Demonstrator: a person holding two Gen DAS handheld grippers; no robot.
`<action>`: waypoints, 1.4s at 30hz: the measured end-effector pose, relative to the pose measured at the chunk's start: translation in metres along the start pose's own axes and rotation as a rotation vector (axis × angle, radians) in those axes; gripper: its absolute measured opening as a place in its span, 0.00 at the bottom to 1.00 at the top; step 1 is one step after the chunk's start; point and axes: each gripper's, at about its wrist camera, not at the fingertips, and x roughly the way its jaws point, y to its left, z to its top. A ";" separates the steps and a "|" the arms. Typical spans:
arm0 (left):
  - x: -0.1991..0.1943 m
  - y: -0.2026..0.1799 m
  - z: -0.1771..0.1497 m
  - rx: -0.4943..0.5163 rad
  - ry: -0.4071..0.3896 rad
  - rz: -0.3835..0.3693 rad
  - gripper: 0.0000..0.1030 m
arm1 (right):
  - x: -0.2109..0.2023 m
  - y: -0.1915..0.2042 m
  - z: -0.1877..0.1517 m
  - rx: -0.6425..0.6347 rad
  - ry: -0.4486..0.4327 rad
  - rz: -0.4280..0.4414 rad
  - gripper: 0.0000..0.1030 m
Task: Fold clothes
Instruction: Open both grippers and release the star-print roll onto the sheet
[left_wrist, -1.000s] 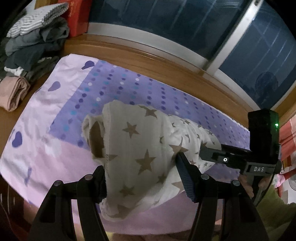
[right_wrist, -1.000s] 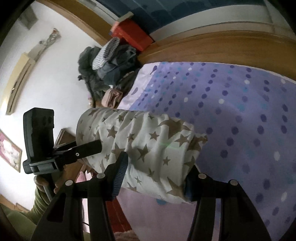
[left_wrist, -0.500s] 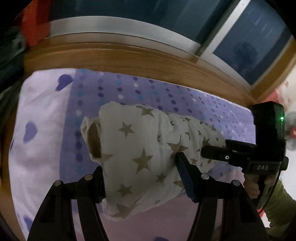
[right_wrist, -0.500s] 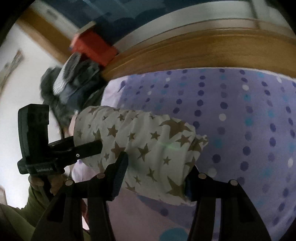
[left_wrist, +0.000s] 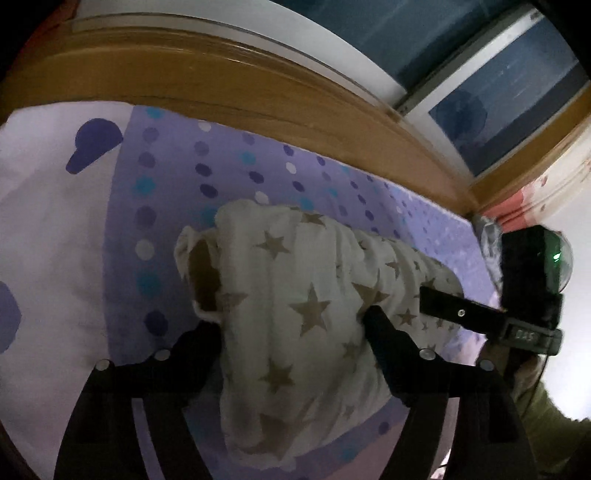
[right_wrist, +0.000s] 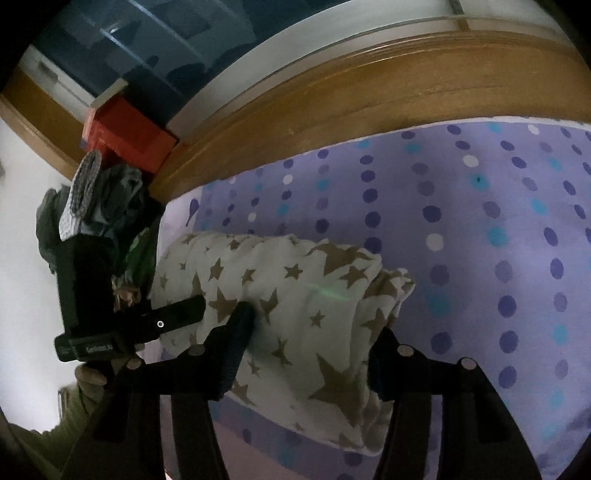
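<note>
Above the dotted bedsheet (right_wrist: 480, 229) I hold the folded star-print garment (left_wrist: 295, 314) aloft — left tool (left_wrist: 291, 328) and right tool (right_wrist: 314, 332) each clamped on one end. Next, I judge — lower it level, then release.

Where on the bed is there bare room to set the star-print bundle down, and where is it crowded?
Free: the dotted purple sheet between the star-print bundle and the wooden ledge, and the pale heart-print border beyond the bundle's open end. Crowded: the corner by the clothes pile and red box.
</note>
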 end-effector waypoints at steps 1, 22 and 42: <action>-0.006 0.000 0.000 0.003 0.000 0.016 0.76 | 0.000 0.000 0.000 0.003 -0.004 -0.001 0.54; 0.000 -0.031 0.035 0.147 -0.044 0.101 0.76 | -0.040 0.004 0.003 0.058 -0.253 -0.173 0.49; -0.006 -0.003 0.041 0.031 -0.048 0.052 0.70 | -0.024 0.021 0.011 -0.102 -0.216 -0.356 0.22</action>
